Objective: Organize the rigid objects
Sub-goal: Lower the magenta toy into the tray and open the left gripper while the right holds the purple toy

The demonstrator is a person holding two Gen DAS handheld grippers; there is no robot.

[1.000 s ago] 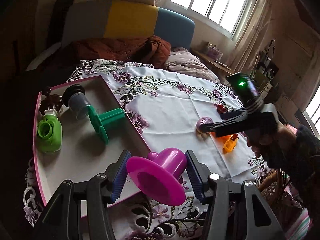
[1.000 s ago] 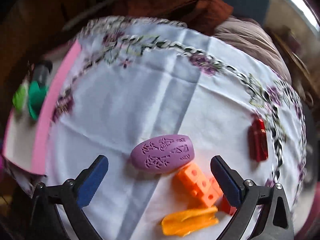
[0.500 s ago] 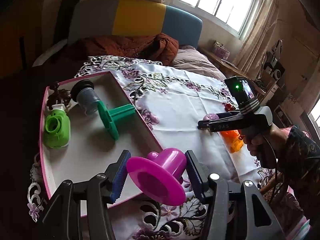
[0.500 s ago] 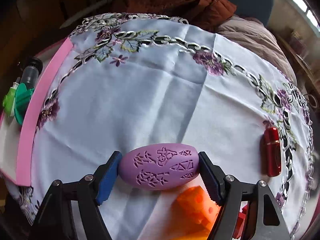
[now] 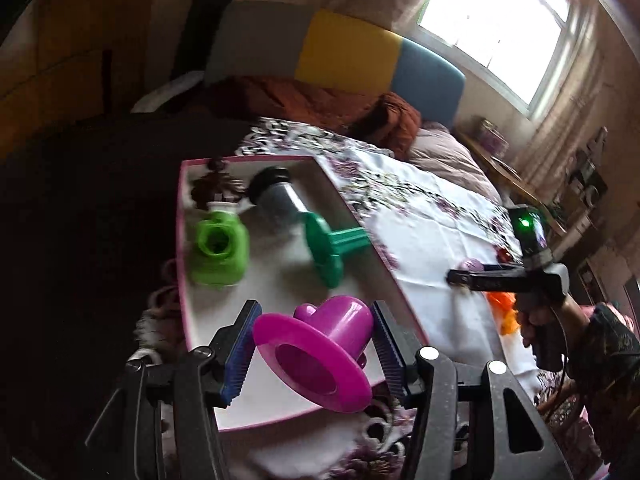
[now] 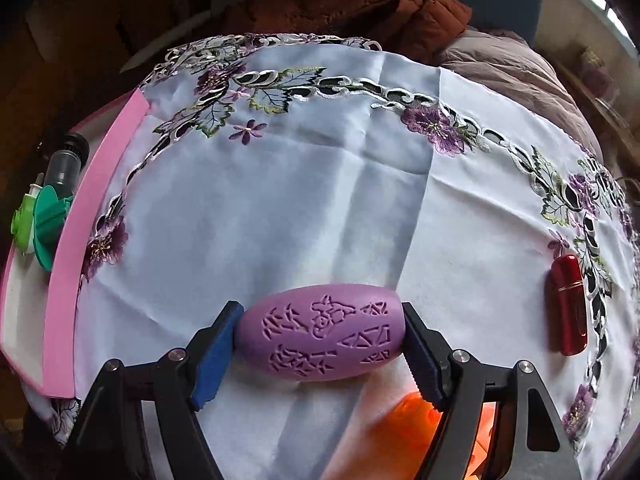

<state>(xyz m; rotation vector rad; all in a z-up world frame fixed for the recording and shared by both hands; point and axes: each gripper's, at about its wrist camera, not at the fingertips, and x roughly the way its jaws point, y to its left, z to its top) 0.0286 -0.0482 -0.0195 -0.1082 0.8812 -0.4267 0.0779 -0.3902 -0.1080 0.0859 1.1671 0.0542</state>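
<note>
1. Tray, pink-rimmed, on the desk's left: one green bottle, one green spool, one grey vial.
2. Left hand-held gripper clamps one magenta funnel above the tray; lowering it in seems next.
3. Right hand-held gripper squeezes one purple carved oval over the cloth; it probably needs carrying trayward.
4. One red capsule waits.

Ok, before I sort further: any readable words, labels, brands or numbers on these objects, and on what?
None can be read.
The purple oval piece in the right gripper bears cut-out patterns, possibly characters, not legible.
The red capsule shows no readable marking.
The magenta funnel-shaped piece in the left gripper is plain.
</note>
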